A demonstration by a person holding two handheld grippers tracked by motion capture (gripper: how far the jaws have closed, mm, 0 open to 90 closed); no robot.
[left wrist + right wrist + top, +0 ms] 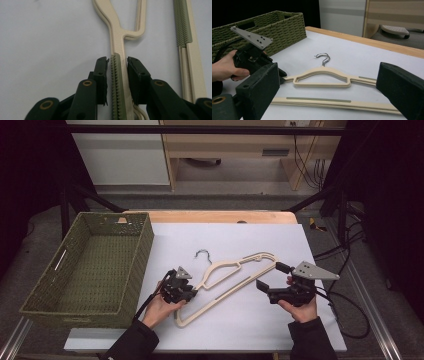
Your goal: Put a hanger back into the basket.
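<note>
A cream plastic hanger with a metal hook lies flat on the white table top; its doubled edges suggest two stacked together. My left gripper is at its left shoulder arm. In the left gripper view both pads press on the arm's ribbed green strip, so that gripper is shut on the hanger. My right gripper is held just above the table at the hanger's right end, its jaws wide apart with nothing gripped. The right gripper view looks between them along the hanger to the left gripper.
A green woven basket stands at the left of the table, close beside my left hand; it looks empty. The table's wooden far edge runs behind the white surface. Cables trail off the right side.
</note>
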